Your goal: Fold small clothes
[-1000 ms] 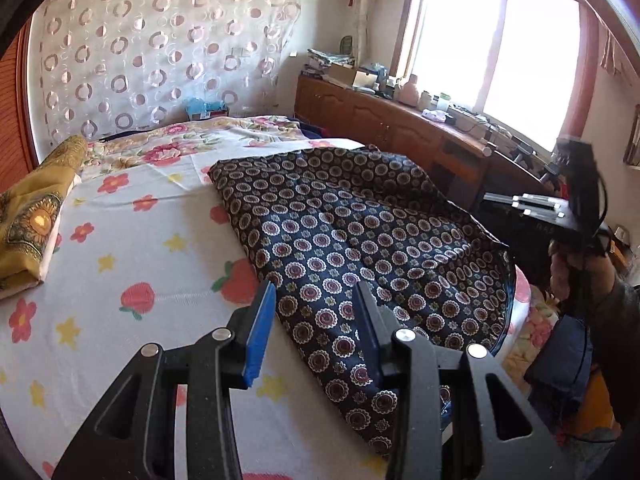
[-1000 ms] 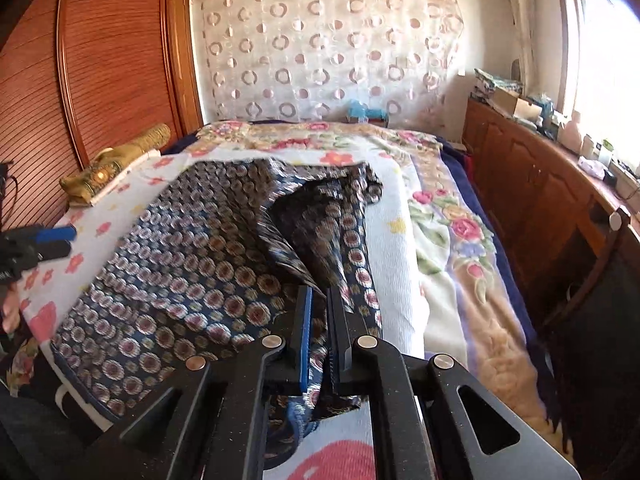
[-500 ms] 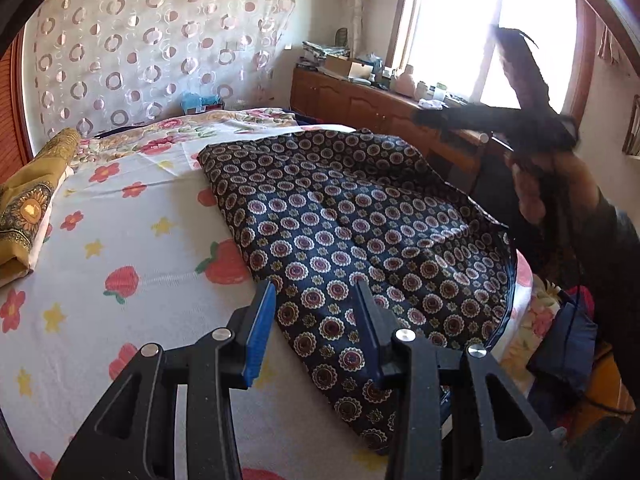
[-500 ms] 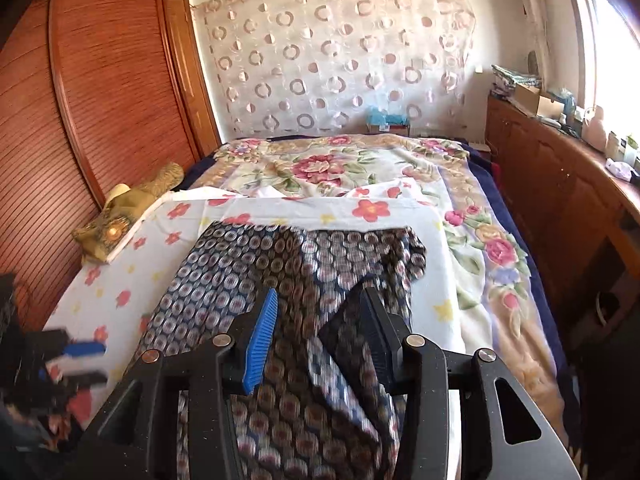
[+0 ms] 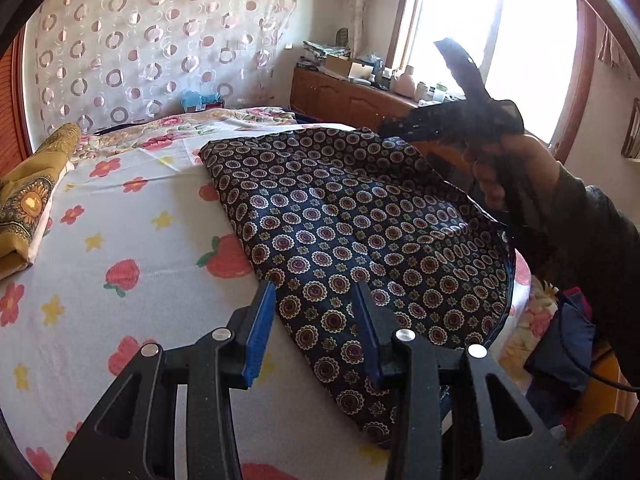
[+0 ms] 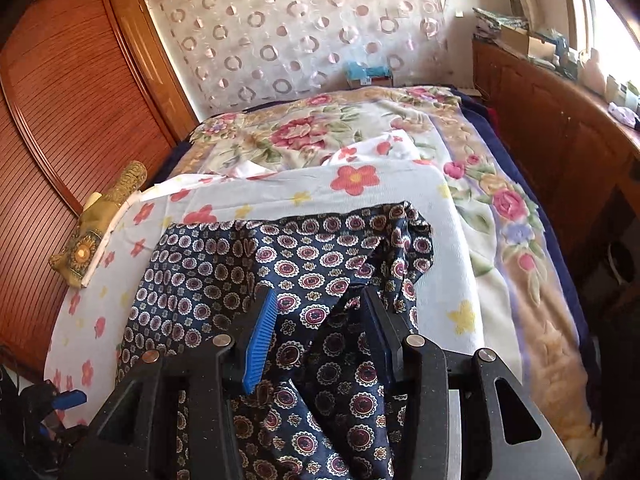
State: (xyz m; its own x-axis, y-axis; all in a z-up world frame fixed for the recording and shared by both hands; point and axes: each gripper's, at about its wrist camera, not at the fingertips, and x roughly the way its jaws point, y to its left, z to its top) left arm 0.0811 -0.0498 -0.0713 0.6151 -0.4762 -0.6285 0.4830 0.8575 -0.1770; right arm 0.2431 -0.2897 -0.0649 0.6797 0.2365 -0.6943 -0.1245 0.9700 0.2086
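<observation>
A dark navy cloth with round flower medallions (image 5: 360, 224) lies spread on the white flowered sheet (image 5: 120, 240) of the bed. My left gripper (image 5: 316, 320) is open and empty, just above the cloth's near left edge. My right gripper (image 6: 320, 332) is open above the cloth (image 6: 248, 272), whose right part is bunched in folds under it. In the left wrist view the right gripper (image 5: 452, 120) shows raised in a hand above the cloth's far right edge.
A folded yellow patterned cloth (image 5: 28, 200) lies at the bed's left edge, also in the right wrist view (image 6: 96, 224). A wooden cabinet (image 6: 560, 140) with clutter runs along the right under the window. A wooden wardrobe (image 6: 72, 92) stands left.
My right gripper opened, let go of the cloth's edge and rose above it. The left gripper stayed open and shifted slightly toward the cloth's edge.
</observation>
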